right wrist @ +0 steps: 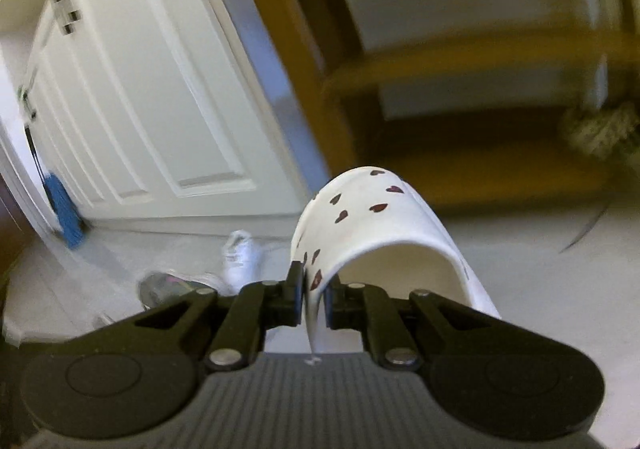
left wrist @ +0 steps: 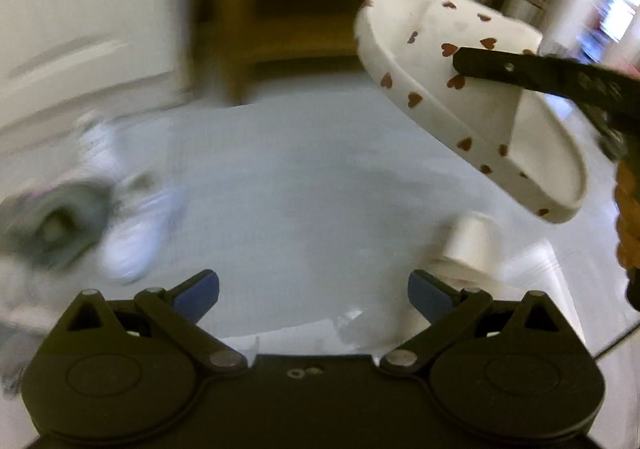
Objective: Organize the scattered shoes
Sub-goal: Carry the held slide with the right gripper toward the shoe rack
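A brown wooden shoe rack (left wrist: 288, 29) is being faced. In front of it, a white slide sandal with red heart prints (left wrist: 460, 101) is being held above the floor, its strap clamped by the right gripper (right wrist: 314, 299). The left gripper (left wrist: 314, 291) is being held spread wide, empty. White sneakers (left wrist: 132, 217) are lying left of the rack.

Under me runs a pale grey floor (left wrist: 288, 177), bare through the middle. To my left, near the foot of a white door (right wrist: 160, 89), a white sneaker (left wrist: 136, 225) lies on it, and just beside that a grey shoe (left wrist: 52, 221) with its opening turned my way; both are blurred. To my right a second cream slide (left wrist: 468, 245) rests on the floor. Beyond stands a wooden shoe rack (left wrist: 280, 29), its feet on the same floor. A blue brush-like thing (right wrist: 64, 213) sits by the door frame
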The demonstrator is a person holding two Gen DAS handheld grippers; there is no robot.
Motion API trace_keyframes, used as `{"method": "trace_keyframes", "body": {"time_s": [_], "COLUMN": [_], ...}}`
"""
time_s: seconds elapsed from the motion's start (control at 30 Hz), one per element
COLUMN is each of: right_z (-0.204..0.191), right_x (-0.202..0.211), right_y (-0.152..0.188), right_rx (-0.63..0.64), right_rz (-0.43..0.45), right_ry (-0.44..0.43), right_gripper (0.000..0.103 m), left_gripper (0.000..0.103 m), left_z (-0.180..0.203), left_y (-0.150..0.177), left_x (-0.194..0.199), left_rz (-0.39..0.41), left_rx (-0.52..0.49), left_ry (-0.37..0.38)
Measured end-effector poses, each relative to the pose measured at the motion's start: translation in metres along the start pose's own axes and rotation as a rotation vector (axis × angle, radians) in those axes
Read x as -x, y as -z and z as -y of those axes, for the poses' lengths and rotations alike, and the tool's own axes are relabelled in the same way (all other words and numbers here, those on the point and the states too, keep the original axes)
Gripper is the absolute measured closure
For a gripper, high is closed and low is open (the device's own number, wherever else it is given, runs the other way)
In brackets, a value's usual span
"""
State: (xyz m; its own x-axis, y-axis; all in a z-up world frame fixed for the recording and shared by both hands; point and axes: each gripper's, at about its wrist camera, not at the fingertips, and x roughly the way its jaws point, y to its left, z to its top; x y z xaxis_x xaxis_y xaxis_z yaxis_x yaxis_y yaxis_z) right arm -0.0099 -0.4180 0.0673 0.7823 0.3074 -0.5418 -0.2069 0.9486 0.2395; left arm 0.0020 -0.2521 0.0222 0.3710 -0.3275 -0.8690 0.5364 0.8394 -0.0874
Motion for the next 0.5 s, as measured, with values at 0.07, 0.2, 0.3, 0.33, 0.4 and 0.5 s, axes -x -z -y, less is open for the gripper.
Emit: {"method": "trace_keyframes", "body": {"time_s": [0.07, 0.2, 0.3, 0.33, 0.4, 0.5], "right_z": [0.004, 0.022, 0.04, 0.044, 0.058, 0.079], "right_x": [0.043, 0.113, 0.142, 0.149, 0.154, 0.157], "right_y": [0.015, 0.06, 0.106, 0.119, 0.157, 0.217], "right_rx": [0.07, 0.057, -0.057, -0.082, -0.181, -0.349], "right_rz": [-0.066, -0.232, -0.28, -0.284, -0.265, -0.23], "right_ry": [0.052, 0.085, 0.126, 0.143, 0.196, 0.288], "right_gripper": [0.091, 0.091, 0.09, 0.09, 0.09, 0.09], "left_gripper": [0.001, 0.001, 0.001, 0.001, 0.001, 0.001], "left_z": [0.039, 0.095, 0.131, 0.14, 0.152, 0.161], "left_y": [0.0, 0.016, 0.039, 0.047, 0.059, 0.069], "left_x": [0.004, 0.011, 0.004, -0.001, -0.015, -0.026], "left_rz": [-0.001, 0.013, 0.001, -0.01, -0.043, -0.058], "left_rx": [-0.082, -0.206, -0.287, -0.301, -0.322, -0.338], "left_ry": [0.029, 0.097, 0.15, 0.153, 0.143, 0.114]}}
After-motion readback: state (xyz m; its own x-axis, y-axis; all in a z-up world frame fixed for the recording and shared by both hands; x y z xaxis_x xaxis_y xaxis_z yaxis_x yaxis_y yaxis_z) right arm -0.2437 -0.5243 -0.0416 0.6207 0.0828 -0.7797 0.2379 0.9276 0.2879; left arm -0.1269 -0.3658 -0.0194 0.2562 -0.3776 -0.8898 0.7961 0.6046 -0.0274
